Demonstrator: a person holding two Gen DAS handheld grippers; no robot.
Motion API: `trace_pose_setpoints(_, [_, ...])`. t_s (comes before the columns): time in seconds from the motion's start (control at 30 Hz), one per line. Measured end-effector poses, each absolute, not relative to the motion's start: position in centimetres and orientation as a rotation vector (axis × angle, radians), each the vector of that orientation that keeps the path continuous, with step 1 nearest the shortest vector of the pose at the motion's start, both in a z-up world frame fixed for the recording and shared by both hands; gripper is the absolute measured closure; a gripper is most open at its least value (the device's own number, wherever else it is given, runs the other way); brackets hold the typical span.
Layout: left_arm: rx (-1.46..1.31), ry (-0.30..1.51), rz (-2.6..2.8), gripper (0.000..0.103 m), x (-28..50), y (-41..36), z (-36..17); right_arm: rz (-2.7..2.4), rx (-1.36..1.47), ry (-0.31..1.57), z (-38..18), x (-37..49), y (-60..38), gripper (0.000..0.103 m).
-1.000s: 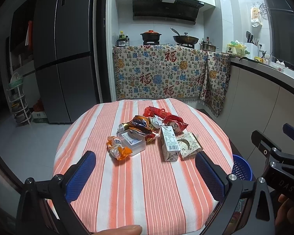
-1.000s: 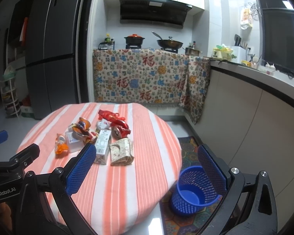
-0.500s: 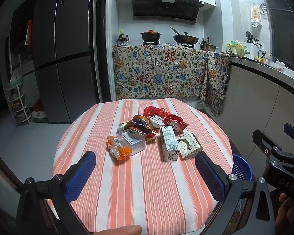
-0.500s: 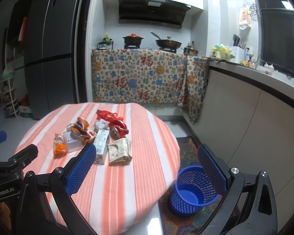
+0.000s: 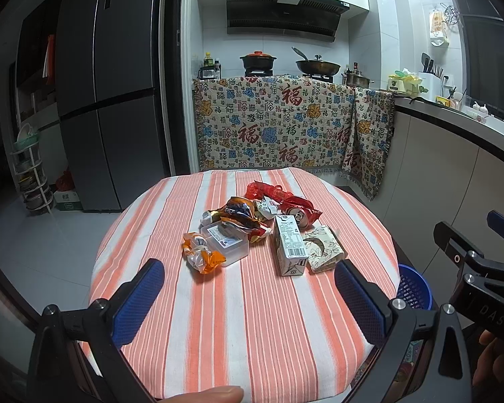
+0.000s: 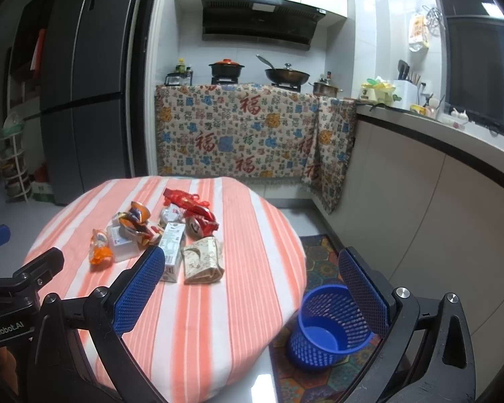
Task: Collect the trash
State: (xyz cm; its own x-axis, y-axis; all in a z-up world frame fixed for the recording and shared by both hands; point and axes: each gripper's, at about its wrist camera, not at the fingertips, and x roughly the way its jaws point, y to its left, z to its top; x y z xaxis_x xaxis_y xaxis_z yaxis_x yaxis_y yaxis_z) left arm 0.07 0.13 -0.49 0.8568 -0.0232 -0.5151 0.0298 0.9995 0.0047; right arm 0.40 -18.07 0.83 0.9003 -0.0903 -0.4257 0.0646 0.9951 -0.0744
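A heap of trash lies mid-table on the striped round table [image 5: 238, 329]: an orange wrapper [image 5: 201, 252], a clear plastic box [image 5: 225, 241], a crumpled snack bag [image 5: 242, 216], a milk carton [image 5: 289, 245], a patterned packet [image 5: 322, 243], a crushed red can [image 5: 297, 213] and a red wrapper [image 5: 263, 189]. My left gripper [image 5: 248, 302] hovers open over the table's near edge, short of the heap. My right gripper [image 6: 250, 297] is open too, off the table's right side; the carton [image 6: 172, 248] is near its left finger. A blue mesh bin [image 6: 331, 327] stands on the floor.
A dark fridge [image 5: 107, 100] stands at the back left, with a wire rack [image 5: 30, 174] beside it. A cloth-draped stove counter [image 5: 279, 127] carries pots. A long counter [image 6: 453, 181] runs along the right wall. A patterned mat [image 6: 319, 255] lies under the bin.
The right wrist view has shifted slightly, so the table and the bin sit a little further left and nearer. The left gripper holds nearly still. Nothing was grasped.
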Motion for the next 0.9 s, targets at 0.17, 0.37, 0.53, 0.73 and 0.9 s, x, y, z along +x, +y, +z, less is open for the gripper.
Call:
trace_pose_setpoints(0.17, [0.013, 0.539, -0.027, 0.0, 0.03, 0.03, -0.59, -0.084, -0.058, 0.442, 0.8, 0.39, -18.12, 0.0])
trace_pose_setpoints(0.37, [0.002, 0.535, -0.031, 0.0, 0.01, -0.03, -0.64, -0.087, -0.059, 0.441, 0.76, 0.32, -18.25, 0.0])
trace_pose_setpoints(0.53, [0.003, 0.538, -0.034, 0.0, -0.02, 0.04, -0.52, -0.086, -0.059, 0.442, 0.75, 0.32, -18.22, 0.0])
trace_pose_setpoints(0.73, [0.012, 0.539, -0.036, 0.0, -0.09, -0.13, -0.46, -0.087, -0.059, 0.442, 0.72, 0.27, -18.38, 0.0])
trace_pose_setpoints(0.9, [0.008, 0.54, -0.036, 0.0, 0.03, -0.08, -0.46, -0.087, -0.059, 0.443, 0.72, 0.25, -18.37, 0.0])
